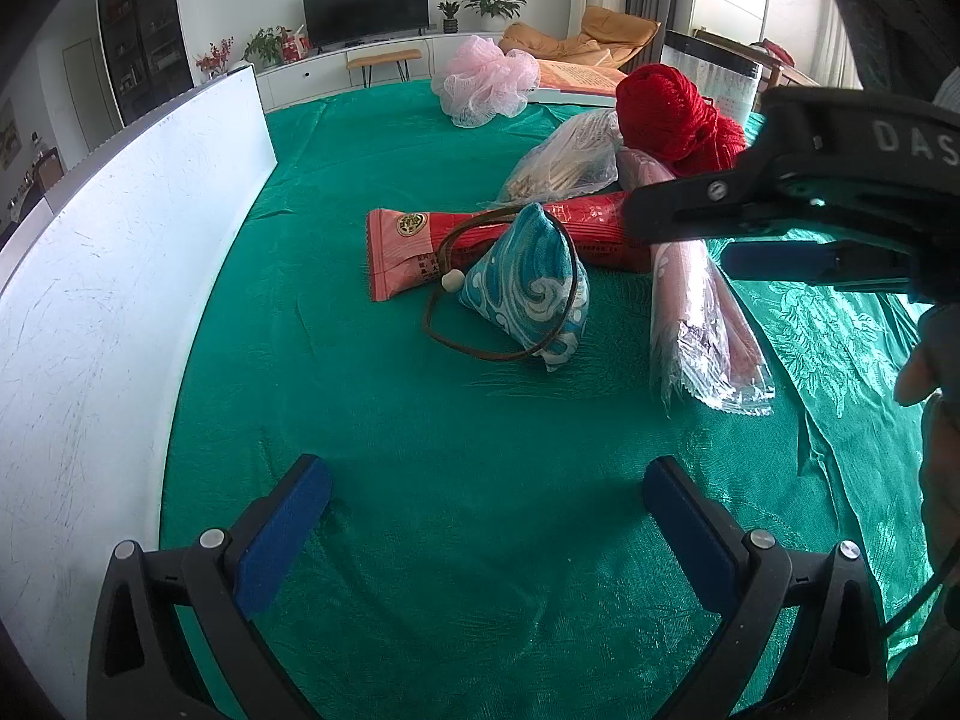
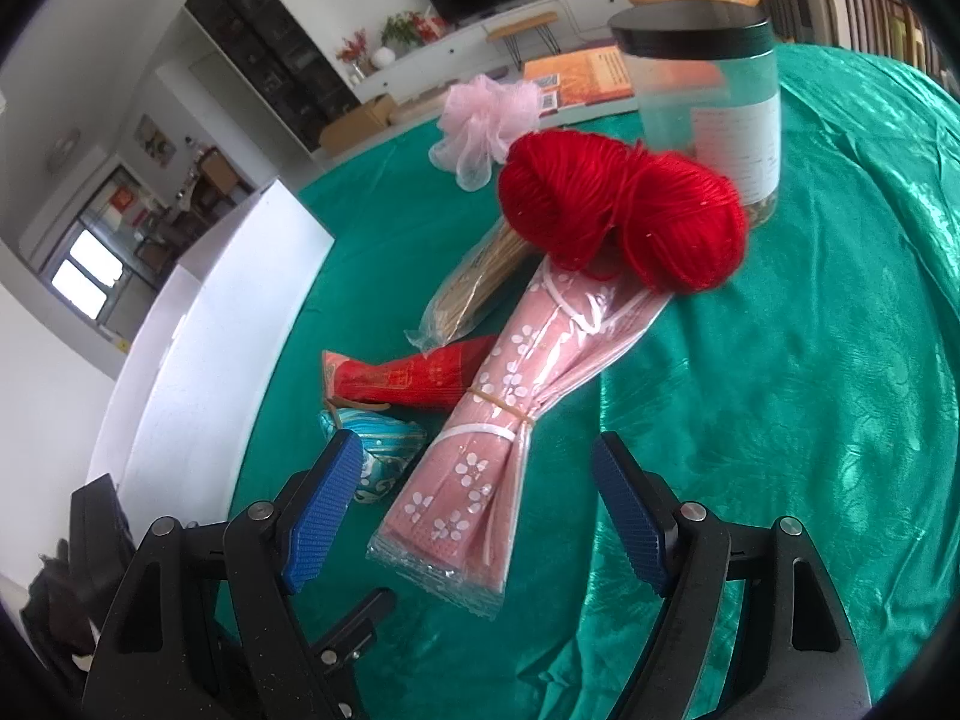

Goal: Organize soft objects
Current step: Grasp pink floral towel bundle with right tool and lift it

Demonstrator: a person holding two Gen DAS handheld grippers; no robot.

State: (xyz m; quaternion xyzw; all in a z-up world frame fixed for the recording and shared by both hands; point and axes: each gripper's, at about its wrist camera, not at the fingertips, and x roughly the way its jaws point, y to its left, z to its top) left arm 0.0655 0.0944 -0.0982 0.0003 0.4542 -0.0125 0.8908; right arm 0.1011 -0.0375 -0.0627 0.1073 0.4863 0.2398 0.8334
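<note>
We hold the right gripper [image 2: 474, 516] with its jaws spread wide and nothing between the pads; the pink flowered packet in clear wrap [image 2: 480, 468] lies on the green cloth [image 2: 780, 420] just ahead, its near end between the two fingers but not touched. We judge this packet to be the piece in hand. To take it well, we lower the jaws astride the bundle near its rubber band, where the wrap is gathered and least likely to slip, and close gently so the film does not crush. The red yarn [image 2: 618, 216] rests on the packet's far end and may roll when we lift. The blue pouch [image 2: 384, 450] sits just beside the left-hand finger; we keep clear of its cord.

The left gripper [image 1: 486, 516] is also spread and empty, well short of the pouch.

Legible writing: "DAS" on the right gripper's body in the left view. Print on the red wrapper [image 1: 480, 240] is too small to read.
</note>
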